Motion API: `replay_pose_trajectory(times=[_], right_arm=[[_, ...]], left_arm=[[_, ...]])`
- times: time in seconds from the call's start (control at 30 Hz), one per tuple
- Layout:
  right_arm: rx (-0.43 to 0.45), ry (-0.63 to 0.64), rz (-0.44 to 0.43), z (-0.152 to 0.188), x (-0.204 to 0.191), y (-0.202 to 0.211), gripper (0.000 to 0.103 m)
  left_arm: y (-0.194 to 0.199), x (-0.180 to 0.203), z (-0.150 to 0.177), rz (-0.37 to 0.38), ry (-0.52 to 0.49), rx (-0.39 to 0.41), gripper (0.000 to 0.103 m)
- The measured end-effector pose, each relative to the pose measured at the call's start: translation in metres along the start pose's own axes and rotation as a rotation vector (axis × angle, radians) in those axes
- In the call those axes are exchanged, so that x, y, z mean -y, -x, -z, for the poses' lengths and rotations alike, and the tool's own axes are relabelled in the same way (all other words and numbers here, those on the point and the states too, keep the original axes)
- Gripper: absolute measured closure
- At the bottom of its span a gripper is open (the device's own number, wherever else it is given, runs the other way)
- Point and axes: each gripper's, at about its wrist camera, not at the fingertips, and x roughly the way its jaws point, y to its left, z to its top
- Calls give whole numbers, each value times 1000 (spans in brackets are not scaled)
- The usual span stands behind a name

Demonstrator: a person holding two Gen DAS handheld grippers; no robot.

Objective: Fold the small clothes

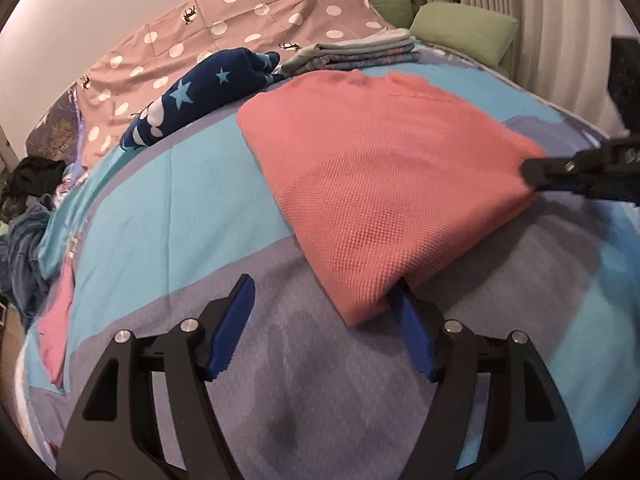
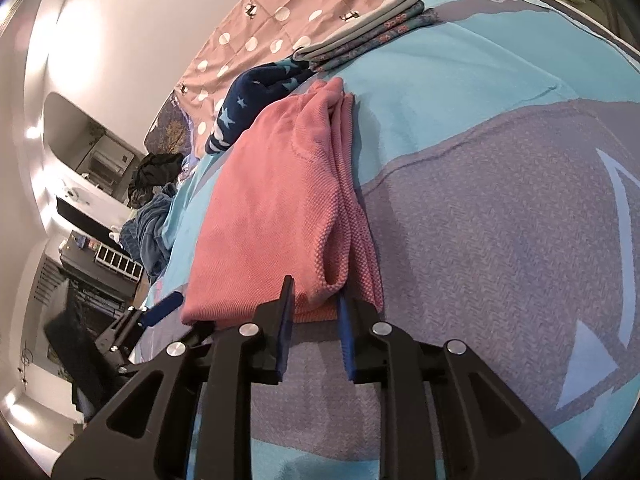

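A folded pink knit garment (image 1: 384, 176) lies on the blue and grey bedspread (image 1: 168, 200). My left gripper (image 1: 324, 300) is open at its near corner, with the right finger (image 1: 412, 320) partly under the fabric edge. My right gripper (image 2: 316, 292) stands at the garment's (image 2: 272, 200) near edge, jaws partly closed around the folded layers. In the left wrist view, the right gripper (image 1: 532, 174) touches the garment's right corner.
A navy star-patterned garment (image 1: 192, 96) and a stack of folded clothes (image 1: 356, 54) lie beyond the pink one. A pink dotted pillow (image 1: 240, 20) and green cushions (image 1: 464, 28) sit at the bed's head. A heap of dark clothes (image 1: 28, 208) lies off the left edge.
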Motion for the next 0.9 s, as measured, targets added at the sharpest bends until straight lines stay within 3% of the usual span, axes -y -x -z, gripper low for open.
replay_pose_trajectory(times=[0.03,0.07,0.1,0.17,0.23,0.33,0.43,0.57,0.67,0.73,0.8,0.87,0.9], right_arm=[[10,2,4,-1,-1,1,82],[27,10,25,-2,-1,2,95],[39,19,69,-2,-1,2,97],[9,-8,104,-2,9,-3,98],[4,-30,67,0,17,-5,98],[6,39,90,1,8,-3,97],[4,87,111,-1,0,2,91],[59,114,110,-14,-7,21,89],[94,168,82,-30,-24,22,89],[92,217,33,-36,-37,13,89],[53,235,1,-40,-40,-7,89],[-13,232,123,-39,-31,-33,90],[-48,244,202,-34,-20,-49,95]], left_arm=[[-2,0,0,-13,9,3,34],[-1,0,0,-22,17,5,37],[-1,-4,1,-38,36,4,41],[0,-13,5,-55,76,-3,43],[1,-17,14,-60,78,-16,43],[5,-19,22,-58,77,-23,44],[16,-23,23,5,91,-36,52],[45,-33,13,149,153,16,79],[58,-36,-12,222,164,100,83],[46,-30,-28,224,144,118,83],[19,-24,-34,222,144,58,83],[-23,-18,-28,193,149,-53,81],[-35,-16,-20,196,157,-45,81]])
